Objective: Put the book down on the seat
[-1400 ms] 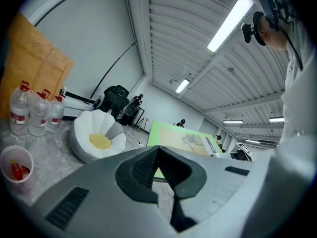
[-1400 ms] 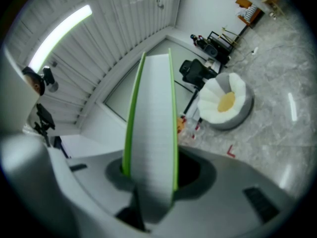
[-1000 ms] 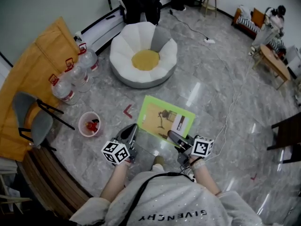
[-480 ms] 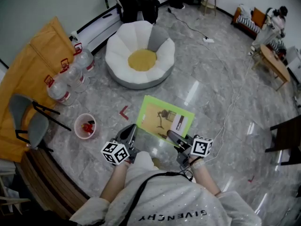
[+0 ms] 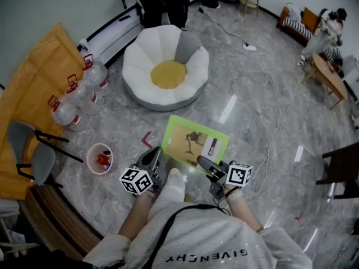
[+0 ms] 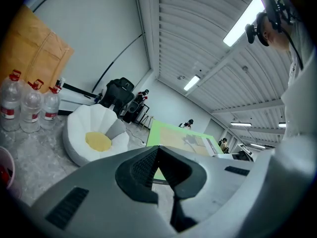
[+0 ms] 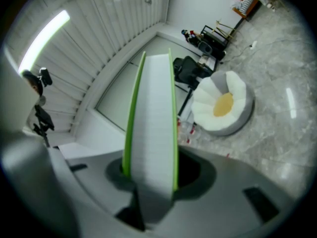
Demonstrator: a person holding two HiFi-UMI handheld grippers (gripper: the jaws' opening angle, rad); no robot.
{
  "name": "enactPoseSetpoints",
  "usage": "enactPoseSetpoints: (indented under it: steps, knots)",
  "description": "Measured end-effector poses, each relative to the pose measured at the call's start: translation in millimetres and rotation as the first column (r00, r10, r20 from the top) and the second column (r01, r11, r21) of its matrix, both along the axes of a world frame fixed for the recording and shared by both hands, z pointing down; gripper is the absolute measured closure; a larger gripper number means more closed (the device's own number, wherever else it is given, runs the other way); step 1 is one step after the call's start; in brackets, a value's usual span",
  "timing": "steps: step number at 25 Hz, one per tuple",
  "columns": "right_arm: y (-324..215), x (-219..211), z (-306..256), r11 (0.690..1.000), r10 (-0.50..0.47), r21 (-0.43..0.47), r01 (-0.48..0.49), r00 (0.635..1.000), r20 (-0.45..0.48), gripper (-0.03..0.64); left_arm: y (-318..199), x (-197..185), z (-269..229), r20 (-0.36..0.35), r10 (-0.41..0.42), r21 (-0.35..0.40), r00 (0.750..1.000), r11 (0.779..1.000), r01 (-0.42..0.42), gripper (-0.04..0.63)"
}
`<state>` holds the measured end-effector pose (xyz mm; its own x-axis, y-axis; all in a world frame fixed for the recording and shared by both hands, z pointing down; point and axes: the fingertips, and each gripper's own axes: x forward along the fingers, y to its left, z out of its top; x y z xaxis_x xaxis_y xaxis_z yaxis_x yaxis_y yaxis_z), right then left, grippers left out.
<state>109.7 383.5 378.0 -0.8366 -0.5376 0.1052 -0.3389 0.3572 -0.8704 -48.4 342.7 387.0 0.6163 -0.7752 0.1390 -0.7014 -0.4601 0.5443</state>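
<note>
While seat (image 5: 166, 74) lies ahead, left gripper (image 5: 152, 157) and right gripper (image 5: 203, 163) each clamp book (image 5: 193, 141).

On your left stand three clear plastic water bottles (image 5: 84, 94), a round pink bucket (image 5: 100, 158), a grey chair (image 5: 32, 151).

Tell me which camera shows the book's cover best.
The head view: the book faces the camera from above, its green-bordered cover nearly whole. The left gripper view sees the book at a shallow slant; the right gripper view shows only its white page edge between green covers.
</note>
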Motion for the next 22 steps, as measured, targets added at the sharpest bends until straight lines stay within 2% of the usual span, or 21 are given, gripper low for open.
enactPoseSetpoints:
  steps: [9, 22]
  knots:
    - [-108, -11, -14, 1.000, -0.002, 0.020, 0.002, 1.000, -0.018, 0.466, -110, -1, -11, -0.007, 0.030, 0.012, 1.000, 0.999, -0.030, 0.572]
    - [-211, -22, 1, 0.999, 0.047, -0.013, -0.047, 0.998, -0.032, 0.466, -223, -13, -4, 0.003, 0.085, -0.003, 0.996, 0.996, -0.085, 0.572]
